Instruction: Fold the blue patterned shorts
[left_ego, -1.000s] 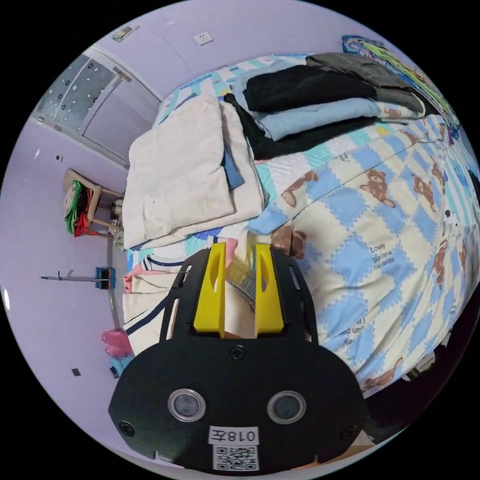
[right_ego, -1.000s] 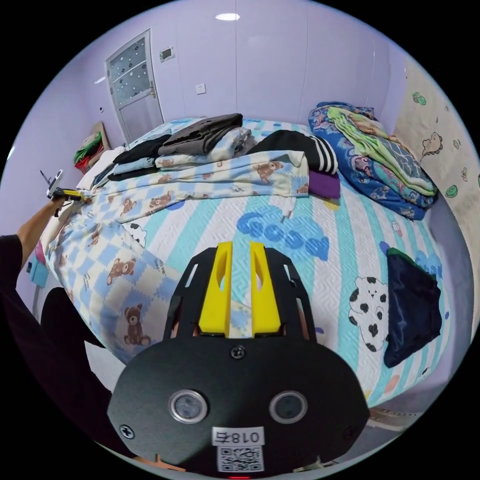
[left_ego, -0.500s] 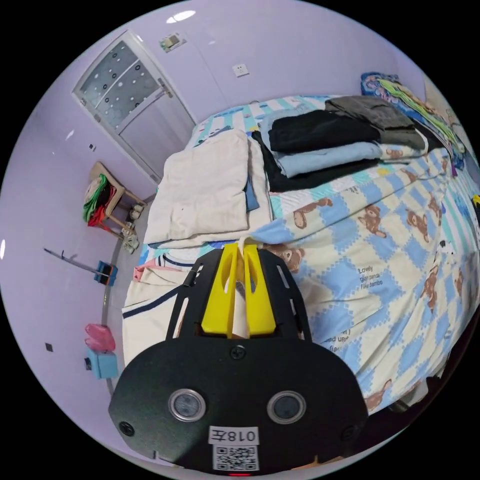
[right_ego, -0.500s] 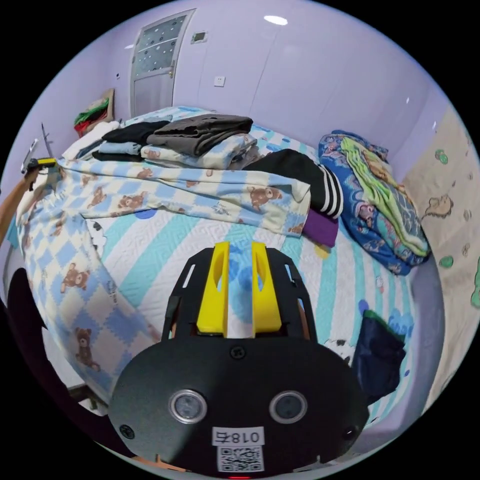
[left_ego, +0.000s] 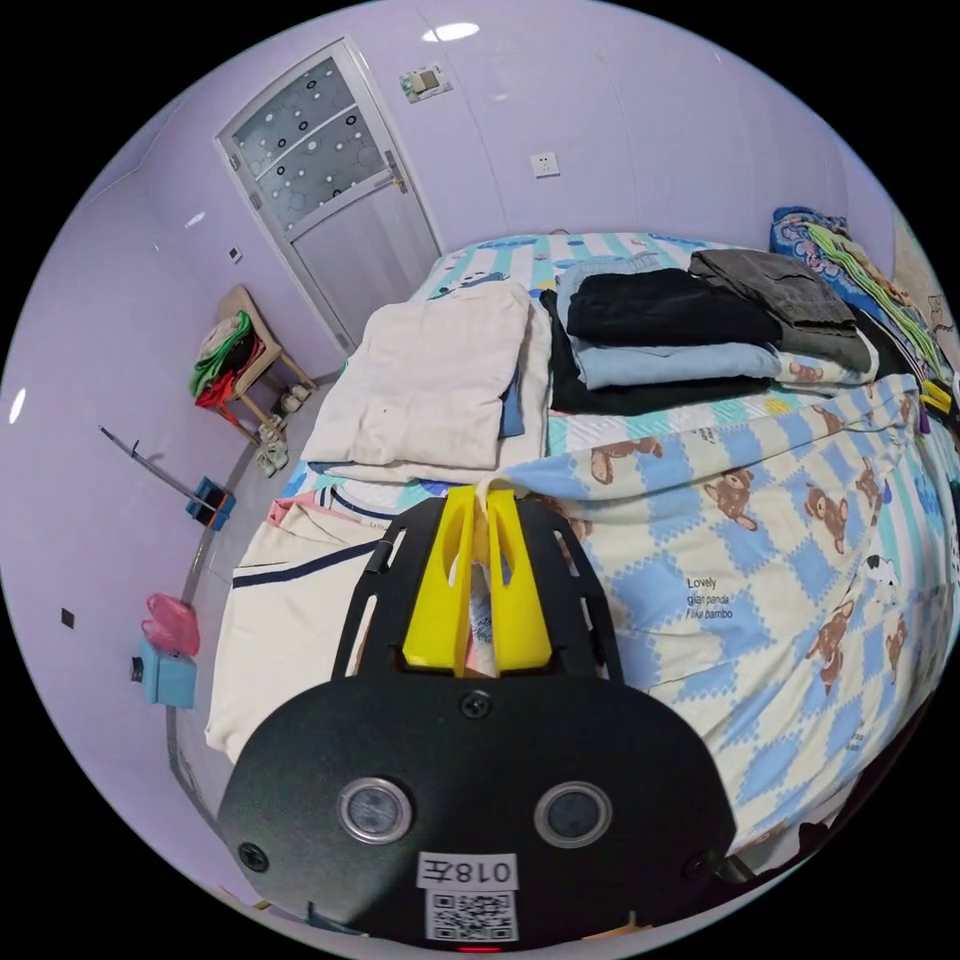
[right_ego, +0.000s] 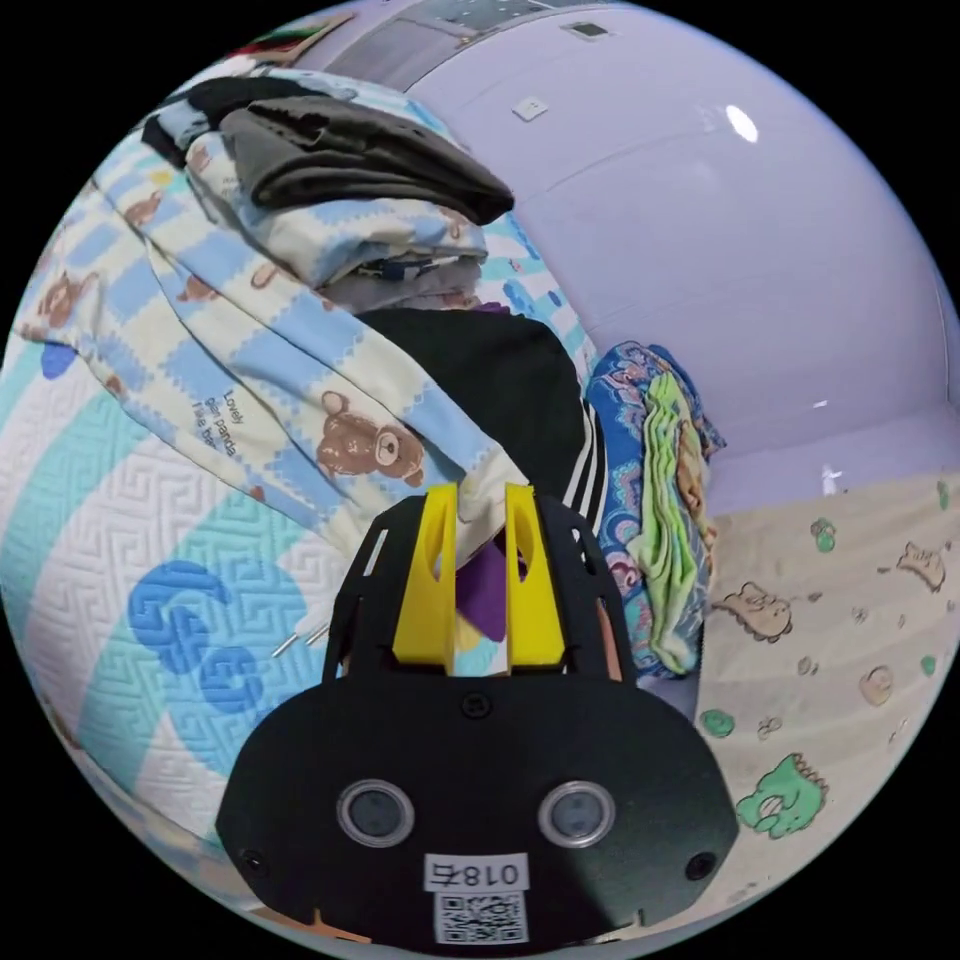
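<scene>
Pinching soft checked shorts (left_ego: 740, 560) between fingers (left_ego: 445, 580)

Folded stacks (left_ego: 660, 330) lie behind the shorts (left_ego: 760, 560) — apparently touching.

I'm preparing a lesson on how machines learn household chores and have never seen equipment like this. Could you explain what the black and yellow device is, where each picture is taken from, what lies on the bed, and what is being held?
There is no robot here. A person holds a hand tool in each hand: a black body with two yellow jaws and a fisheye camera riding on it, so each picture looks along its own jaws.

In the left gripper view, the left gripper has its jaws closed on a corner of the blue patterned shorts, a blue and cream checked fabric with bears, spread across the bed. Behind it lie a cream garment and a stack of folded clothes.

In the right gripper view, the right gripper has its jaws apart at another edge of the same shorts, not yet gripping. Beside it lie a black striped garment and a colourful quilt.
</scene>
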